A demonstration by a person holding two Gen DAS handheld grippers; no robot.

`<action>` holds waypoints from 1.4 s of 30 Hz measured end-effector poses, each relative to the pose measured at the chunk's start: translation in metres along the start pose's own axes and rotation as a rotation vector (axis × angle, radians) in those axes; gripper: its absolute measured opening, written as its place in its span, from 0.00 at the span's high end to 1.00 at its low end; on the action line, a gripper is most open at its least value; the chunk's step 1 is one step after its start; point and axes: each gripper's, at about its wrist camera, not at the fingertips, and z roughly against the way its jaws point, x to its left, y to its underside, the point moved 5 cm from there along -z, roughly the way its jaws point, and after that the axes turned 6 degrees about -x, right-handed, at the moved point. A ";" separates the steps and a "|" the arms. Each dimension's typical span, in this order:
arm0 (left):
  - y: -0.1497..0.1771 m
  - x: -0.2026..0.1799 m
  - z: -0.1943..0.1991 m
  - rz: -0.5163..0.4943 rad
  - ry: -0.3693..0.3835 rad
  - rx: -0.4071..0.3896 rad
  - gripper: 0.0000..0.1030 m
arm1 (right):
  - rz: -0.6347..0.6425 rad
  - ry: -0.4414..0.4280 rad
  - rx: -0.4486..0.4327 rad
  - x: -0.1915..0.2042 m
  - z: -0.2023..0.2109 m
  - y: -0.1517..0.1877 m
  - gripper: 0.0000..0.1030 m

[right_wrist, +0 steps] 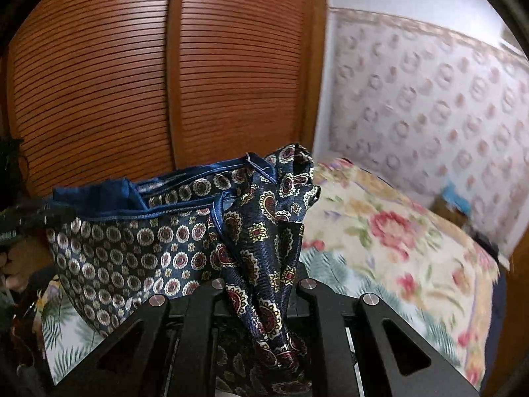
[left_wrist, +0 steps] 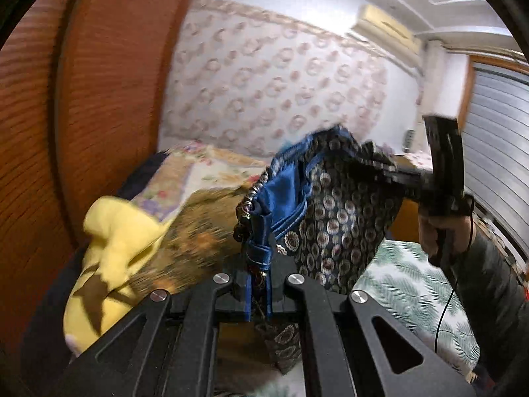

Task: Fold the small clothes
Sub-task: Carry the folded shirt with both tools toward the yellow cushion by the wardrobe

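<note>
Navy patterned garment point(left_wrist: 337, 205), blue-trimmed, held aloft, seemingly stretched sideways

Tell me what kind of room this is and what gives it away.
Most likely a bedroom at home: a bed with a floral quilt, louvered wooden wardrobe doors beside it, and a wall air conditioner above patterned wallpaper.

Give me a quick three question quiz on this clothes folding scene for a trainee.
1. True or false: both grippers grip the patterned garment.
2. The garment is: A) flat on the bed, B) held up in the air, C) on the floor.
3. What colour is the loose cloth beside the left gripper?

Key: 1 true, the right gripper pinches it too. 2 B. 3 yellow.
</note>
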 end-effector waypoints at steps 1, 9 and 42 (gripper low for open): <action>0.006 0.011 -0.004 0.017 -0.024 0.017 0.94 | 0.014 -0.013 0.009 0.004 -0.019 -0.005 0.89; 0.033 0.047 -0.010 0.061 -0.097 0.071 0.94 | 0.111 -0.028 0.090 0.016 -0.123 -0.002 0.88; 0.048 0.012 -0.025 -0.104 -0.131 0.070 0.20 | -0.117 -0.034 0.103 0.004 -0.145 0.024 0.32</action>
